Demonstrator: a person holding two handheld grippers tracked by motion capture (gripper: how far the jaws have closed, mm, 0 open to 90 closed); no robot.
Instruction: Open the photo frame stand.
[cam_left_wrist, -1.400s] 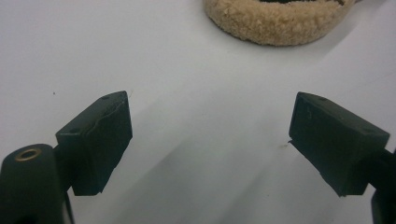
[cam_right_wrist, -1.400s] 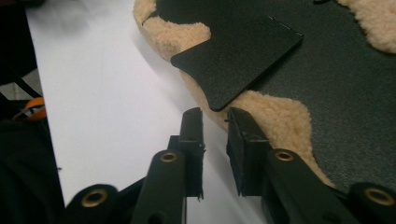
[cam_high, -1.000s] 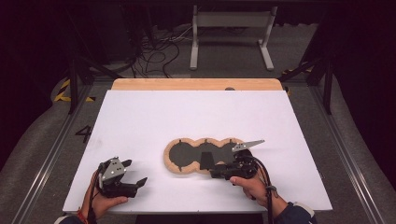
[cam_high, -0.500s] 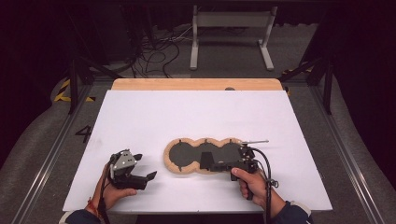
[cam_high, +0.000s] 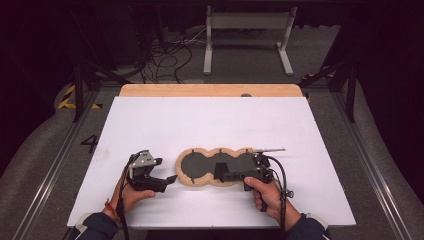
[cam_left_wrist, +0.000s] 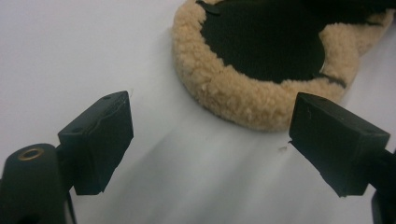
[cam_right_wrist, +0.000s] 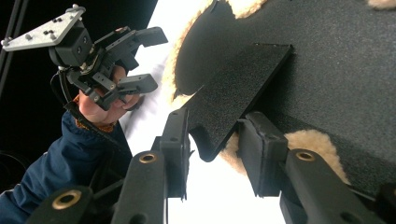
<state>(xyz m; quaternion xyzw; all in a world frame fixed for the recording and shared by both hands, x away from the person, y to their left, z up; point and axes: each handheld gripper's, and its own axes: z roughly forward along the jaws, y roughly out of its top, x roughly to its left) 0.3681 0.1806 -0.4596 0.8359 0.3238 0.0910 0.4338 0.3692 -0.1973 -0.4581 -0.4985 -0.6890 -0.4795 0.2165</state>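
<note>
I am working at a white table (cam_high: 150, 120) with a gripper in each hand. Nearest me, my right gripper (cam_high: 218, 173) is reaching left over the near edge of a fleece pad (cam_high: 192, 172), a tan-rimmed, three-lobed piece with a dark inner face, lying at the table's near middle. In the right gripper view its jaws have just been closing around a stiff black flap (cam_right_wrist: 238, 88) that is lifting off the pad's dark face; the flap sits between the pads (cam_right_wrist: 259, 149), though I cannot tell whether they are truly pressing on it.

My left gripper (cam_high: 167, 179) is hovering just left of the pad, jaws spread wide and holding nothing. In the left gripper view the fleece rim (cam_left_wrist: 224, 84) is lying just beyond its fingertips (cam_left_wrist: 100, 135), apart from them.

To do this well, I judge I should be pinching the flap squarely near its root, keeping the pull low and slow, and bringing the left jaws onto the rim to pin the pad so it is not sliding across the smooth table.
</note>
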